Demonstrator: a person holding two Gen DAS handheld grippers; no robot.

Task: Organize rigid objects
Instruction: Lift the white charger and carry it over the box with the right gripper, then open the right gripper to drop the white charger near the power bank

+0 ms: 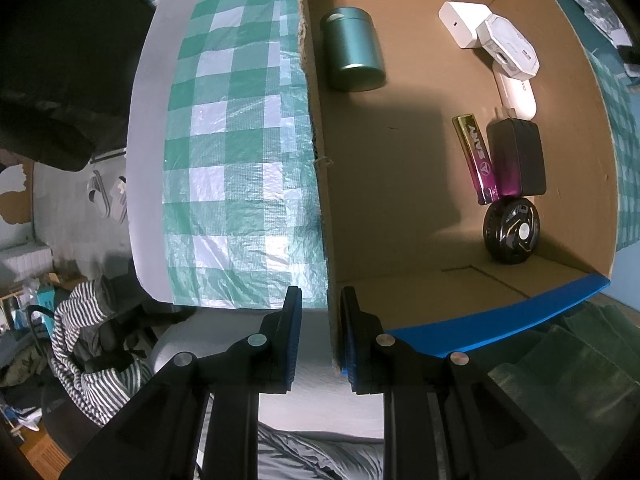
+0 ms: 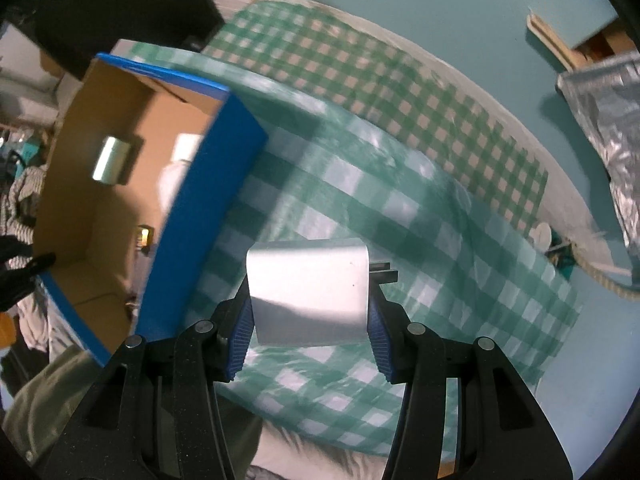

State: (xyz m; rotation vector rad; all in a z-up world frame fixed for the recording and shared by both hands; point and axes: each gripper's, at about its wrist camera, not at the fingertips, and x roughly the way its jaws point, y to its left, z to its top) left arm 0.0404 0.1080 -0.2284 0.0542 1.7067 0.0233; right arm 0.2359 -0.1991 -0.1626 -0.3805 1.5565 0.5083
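An open cardboard box (image 1: 400, 184) with blue outer sides holds a green tin (image 1: 354, 50), white chargers (image 1: 466, 24), a gold-and-purple lighter (image 1: 476, 160), a black power adapter (image 1: 516, 156) and a black round disc (image 1: 512, 232). My left gripper (image 1: 322, 328) is shut on the box's near wall at its top edge. In the right wrist view, my right gripper (image 2: 308, 320) is shut on a white plug-in charger (image 2: 308, 292), whose prongs stick out to the right. It hangs above the checked cloth, to the right of the box (image 2: 192, 208).
A green-and-white checked cloth (image 2: 400, 208) covers the table under and around the box. A silver foil bag (image 2: 604, 120) and a rope (image 2: 600, 276) lie at the far right. Striped clothing (image 1: 80, 344) and slippers (image 1: 106, 196) are on the floor beyond the table's edge.
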